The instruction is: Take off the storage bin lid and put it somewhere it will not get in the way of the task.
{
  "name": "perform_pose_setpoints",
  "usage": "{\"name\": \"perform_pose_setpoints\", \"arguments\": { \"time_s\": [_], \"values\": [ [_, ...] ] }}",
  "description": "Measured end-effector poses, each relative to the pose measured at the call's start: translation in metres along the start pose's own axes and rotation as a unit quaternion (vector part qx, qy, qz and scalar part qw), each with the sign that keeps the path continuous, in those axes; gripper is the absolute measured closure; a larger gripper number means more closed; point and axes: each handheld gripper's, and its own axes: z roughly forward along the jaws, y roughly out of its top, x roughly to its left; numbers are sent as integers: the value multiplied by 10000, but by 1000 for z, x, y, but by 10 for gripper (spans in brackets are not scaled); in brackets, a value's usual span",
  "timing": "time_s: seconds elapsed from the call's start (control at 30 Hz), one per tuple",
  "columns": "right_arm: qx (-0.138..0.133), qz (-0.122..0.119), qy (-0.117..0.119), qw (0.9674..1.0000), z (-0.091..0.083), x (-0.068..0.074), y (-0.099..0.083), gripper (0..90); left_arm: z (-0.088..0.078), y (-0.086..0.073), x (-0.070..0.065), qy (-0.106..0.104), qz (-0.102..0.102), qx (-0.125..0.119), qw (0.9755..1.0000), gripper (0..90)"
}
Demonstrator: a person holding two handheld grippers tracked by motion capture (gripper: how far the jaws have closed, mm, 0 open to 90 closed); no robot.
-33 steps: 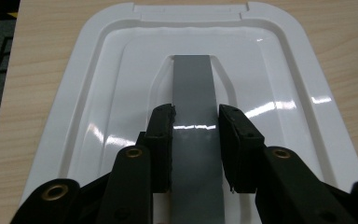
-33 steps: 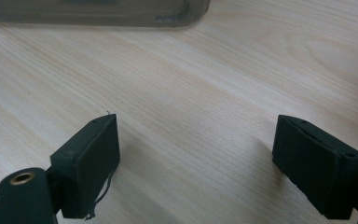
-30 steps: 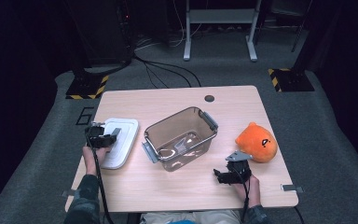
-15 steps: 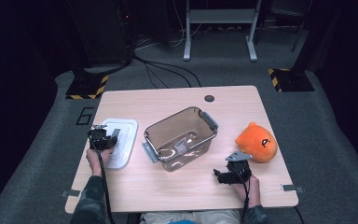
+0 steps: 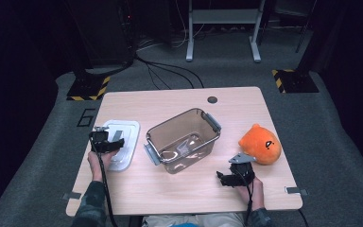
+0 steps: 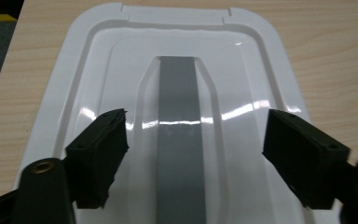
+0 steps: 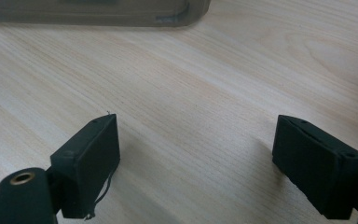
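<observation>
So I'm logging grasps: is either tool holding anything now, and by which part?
Nothing is held. The left tool has just been opening; its jaws stand apart over the white lid, not pressing it. The right tool is open over bare table.

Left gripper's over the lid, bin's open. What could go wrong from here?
1. The left gripper, jaws just opened, straddles the flat, glossy white lid; the pads may slip on it.
2. Carrying the lid over, it might knock the clear bin.
3. The orange plush sits near the right gripper and may get nudged.
</observation>
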Motion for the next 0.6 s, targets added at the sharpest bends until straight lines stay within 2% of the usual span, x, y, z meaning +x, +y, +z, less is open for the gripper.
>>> {"name": "perform_pose_setpoints", "arguments": {
  "time_s": [0.03, 0.07, 0.1, 0.2, 0.3, 0.43, 0.6],
  "values": [
    [-1, 1, 0, 10000, 0, 0, 0, 140, -7, -2, -5, -31, 127, -81, 9999, 152],
    [-1, 1, 0, 10000, 0, 0, 0, 140, -7, -2, -5, -31, 127, -81, 9999, 145],
    [-1, 0, 0, 10000, 0, 0, 0, 141, -14, -6, -9, -143, 174, -196, 9996, 130],
    [0, 2, 0, 10000, 0, 0, 0, 140, -22, -11, -14, -193, 219, -249, 9993, 88],
    [4, 0, 4, 10000, 0, 0, 0, 141, -37, -22, -25, -286, 372, -397, 9981, 67],
    [2, 0, 3, 10000, 0, 0, 0, 141, -49, -35, -38, -425, 510, -396, 9970, 47],
    [3, 2, 5, 10000, 0, 0, 0, 141, -55, -47, -50, -538, 633, -417, 9957, 34]
  ]
}}
